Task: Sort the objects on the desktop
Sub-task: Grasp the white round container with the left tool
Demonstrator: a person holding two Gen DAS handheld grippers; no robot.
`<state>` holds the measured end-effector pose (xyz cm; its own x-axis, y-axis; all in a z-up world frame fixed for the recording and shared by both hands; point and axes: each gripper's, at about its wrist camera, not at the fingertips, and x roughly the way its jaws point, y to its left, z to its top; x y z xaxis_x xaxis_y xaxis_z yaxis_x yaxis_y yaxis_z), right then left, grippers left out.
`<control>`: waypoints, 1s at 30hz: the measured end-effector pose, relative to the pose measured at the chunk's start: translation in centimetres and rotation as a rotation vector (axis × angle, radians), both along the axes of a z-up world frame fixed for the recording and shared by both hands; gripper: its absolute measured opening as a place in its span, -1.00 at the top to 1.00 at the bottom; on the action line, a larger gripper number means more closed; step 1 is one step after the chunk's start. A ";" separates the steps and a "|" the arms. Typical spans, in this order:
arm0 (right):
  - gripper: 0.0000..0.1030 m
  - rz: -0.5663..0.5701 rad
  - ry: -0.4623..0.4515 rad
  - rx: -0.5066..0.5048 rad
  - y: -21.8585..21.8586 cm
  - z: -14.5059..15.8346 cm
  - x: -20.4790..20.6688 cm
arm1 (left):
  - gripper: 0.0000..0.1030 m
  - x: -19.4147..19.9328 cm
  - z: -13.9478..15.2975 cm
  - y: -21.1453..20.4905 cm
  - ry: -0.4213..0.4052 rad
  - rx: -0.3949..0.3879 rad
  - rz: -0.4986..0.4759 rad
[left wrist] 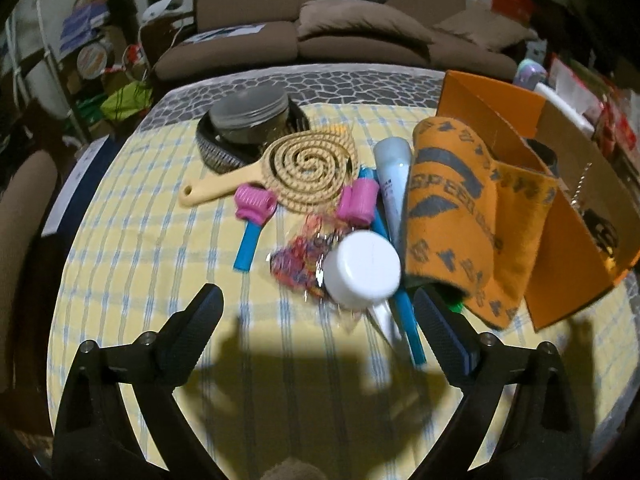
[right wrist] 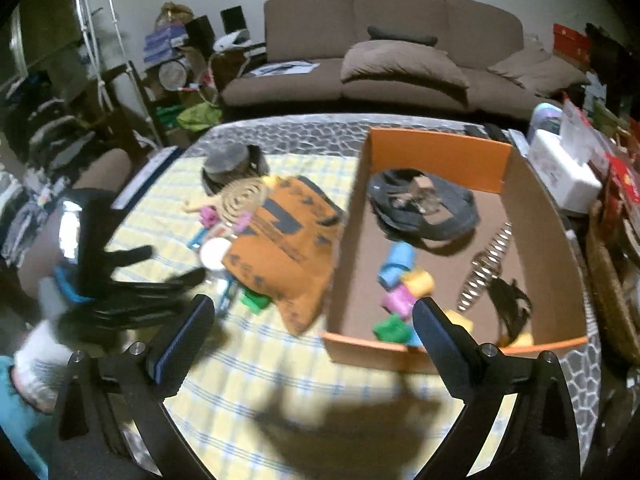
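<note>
In the left wrist view my left gripper [left wrist: 316, 304] hangs open over the yellow checked cloth, with nothing between its fingers. Just beyond its tips sit a white jar [left wrist: 362, 270], a bag of coloured rubber bands [left wrist: 298, 256], two pink rollers [left wrist: 256, 202] on blue sticks, a spiral hairbrush [left wrist: 312, 166] and a white tube [left wrist: 394, 172]. An orange towel [left wrist: 468, 216] leans on the orange cardboard box [left wrist: 480, 96]. My right gripper [right wrist: 314, 308] is open and empty, near the box's [right wrist: 440, 152] front left corner. The left gripper [right wrist: 176, 264] shows blurred at the left.
A dark lidded jar [left wrist: 250, 116] stands in a black basket at the cloth's far side. The box holds several coloured rollers [right wrist: 400, 280], a metal spring [right wrist: 486, 264], a dark strap bundle [right wrist: 424, 204] and a black hair piece [right wrist: 508, 304]. A brown sofa [right wrist: 400, 60] lies behind the table.
</note>
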<state>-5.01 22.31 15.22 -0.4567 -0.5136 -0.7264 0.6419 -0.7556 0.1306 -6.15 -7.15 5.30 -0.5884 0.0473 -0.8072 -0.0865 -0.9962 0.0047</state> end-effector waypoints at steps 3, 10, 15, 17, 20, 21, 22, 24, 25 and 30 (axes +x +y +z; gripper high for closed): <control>-0.77 0.019 -0.022 -0.038 -0.9 0.3 -0.3 | -0.70 -0.9 -0.7 0.4 0.000 -0.006 -0.030; -0.66 0.015 -0.045 -0.095 -2.3 0.7 -0.9 | -0.44 -2.2 -2.2 0.6 -0.033 0.023 -0.062; -0.62 0.015 -0.063 -0.104 -3.0 0.5 -1.1 | -0.02 -2.6 -2.9 0.4 -0.053 0.060 -0.067; -0.60 0.023 -0.064 -0.097 -3.4 0.4 -1.0 | 0.11 -2.6 -2.8 0.2 -0.057 0.059 -0.059; -0.58 0.033 -0.065 -0.082 -3.9 0.0 -0.9 | 0.11 -2.4 -2.5 -0.4 -0.059 0.097 -0.058; -0.56 0.037 -0.068 -0.079 -4.0 -0.1 -0.8 | 0.11 -2.3 -2.3 -0.5 -0.055 0.097 -0.057; -0.56 0.038 -0.070 -0.077 -4.0 -0.1 -0.8 | 0.12 -2.2 -2.0 -0.8 -0.047 0.095 -0.054; -0.53 0.047 -0.077 -0.071 -4.3 -0.4 -0.7 | 0.12 -1.9 -1.6 -1.3 -0.041 0.111 -0.049; -0.52 0.051 -0.079 -0.071 -4.3 -0.4 -0.7 | 0.12 -1.8 -1.2 -1.7 -0.036 0.128 -0.045; -0.20 0.081 -0.124 -0.074 -5.7 -1.4 -0.5 | 0.12 -1.1 1.0 -3.9 -0.005 0.195 -0.009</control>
